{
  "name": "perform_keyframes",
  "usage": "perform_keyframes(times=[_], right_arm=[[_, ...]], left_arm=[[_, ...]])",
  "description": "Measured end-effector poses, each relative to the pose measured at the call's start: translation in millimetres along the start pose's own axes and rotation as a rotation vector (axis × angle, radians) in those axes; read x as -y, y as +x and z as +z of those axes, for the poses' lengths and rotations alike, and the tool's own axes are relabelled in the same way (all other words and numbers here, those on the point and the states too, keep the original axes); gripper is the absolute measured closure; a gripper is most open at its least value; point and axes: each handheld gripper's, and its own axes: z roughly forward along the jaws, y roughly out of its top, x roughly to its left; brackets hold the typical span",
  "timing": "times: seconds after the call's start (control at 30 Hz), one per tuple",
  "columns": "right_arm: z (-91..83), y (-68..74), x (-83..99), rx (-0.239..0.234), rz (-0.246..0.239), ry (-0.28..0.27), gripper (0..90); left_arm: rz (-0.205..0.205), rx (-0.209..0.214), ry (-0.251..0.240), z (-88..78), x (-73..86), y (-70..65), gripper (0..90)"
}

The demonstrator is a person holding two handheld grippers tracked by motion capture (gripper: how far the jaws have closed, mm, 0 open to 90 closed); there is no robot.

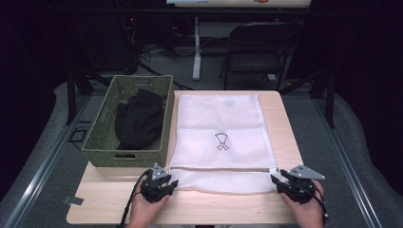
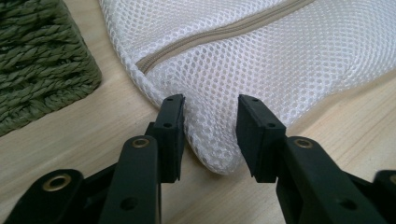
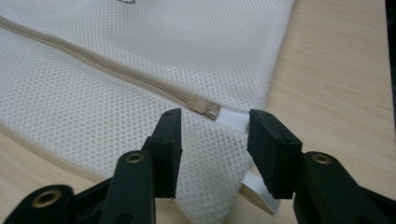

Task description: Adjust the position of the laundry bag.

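High view: both tongs are lining up on the near corners of the white mesh bag (image 1: 216, 137).

Over on the left, a green woven basket (image 1: 102, 137) is sitting on the desk (image 1: 190, 209) with a black garment (image 1: 139, 118) bundled inside, just beside the bag's left edge. The bag is lying flat across the middle of the desk, zipper (image 2: 224, 37) running along near its front edge. The left tongs (image 1: 172, 183) are straddling the bag's near left corner, jaws spread with the mesh bulging between them, the left pad touching the fabric, the right one apart from it. On the right, the right tongs (image 1: 276, 181) are standing spread around the near right corner, with the zipper pull (image 3: 208, 108) and a white tab (image 3: 233, 119) just ahead of the jaws, pads not pressing.
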Motion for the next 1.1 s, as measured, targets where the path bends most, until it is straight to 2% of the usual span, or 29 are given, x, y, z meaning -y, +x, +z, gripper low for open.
perform_keyframes(times=[0.07, 0.13, 0.27, 0.4, 0.6, 0.93, 1.1], right_arm=[[-1.0, -4.4, 1.7, 0.013, 0.02, 0.02, 59.4], [0.5, -8.4, 3.9, 0.018, 0.061, 0.045, 61.9], [6.1, -11.9, 7.9, 0.012, 0.105, 0.091, 64.4], [11.2, -12.5, 10.2, 0.027, 0.108, 0.123, 64.4], [16.7, -13.2, 13.0, 0.02, 0.124, 0.161, 64.7], [20.0, -13.1, 13.1, 0.015, 0.126, 0.171, 71.9], [20.2, -12.6, 12.3, 0.014, 0.118, 0.174, 77.2]], left_arm=[[0.001, 0.002, 0.0, 0.0, 0.0, -0.2, 64.5], [-0.001, 0.004, 0.0, 0.1, -0.1, -0.1, 65.4], [0.0, 0.004, -0.002, 0.6, -0.3, -1.5, 67.1], [0.009, 0.009, -0.004, 1.1, -0.1, -2.3, 68.0], [-0.003, 0.009, -0.003, 1.1, -0.2, -2.2, 67.8], [0.0, 0.021, -0.012, 1.2, 0.5, 0.0, 68.8], [-0.007, 0.029, -0.013, 1.2, 0.5, 1.1, 72.5]])
